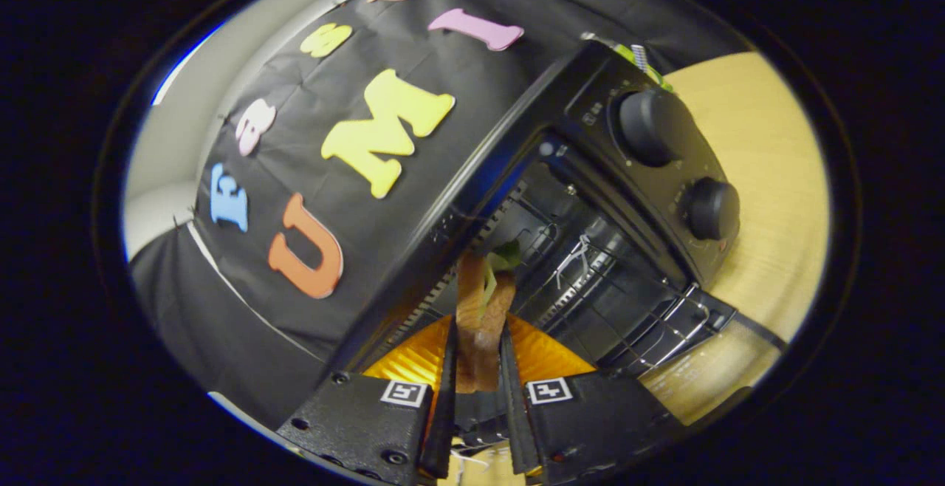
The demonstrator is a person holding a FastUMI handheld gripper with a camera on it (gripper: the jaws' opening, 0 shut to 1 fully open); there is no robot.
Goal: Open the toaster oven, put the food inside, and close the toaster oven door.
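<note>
Both gripper (478,368) fingers clamp food (480,309) w/in open toaster oven (590,250).

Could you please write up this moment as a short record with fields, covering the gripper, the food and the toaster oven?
gripper: gripper shut, both fingers pressing on the food
food: brown sandwich-like piece with a green leaf at its far end, held between the fingers
toaster oven: black toaster oven, door open, cavity facing the gripper
rack: wire rack inside the cavity
controls: two round knobs on the front panel
surface: wooden table under the oven
stage: food at the oven mouth, not yet set down
</note>
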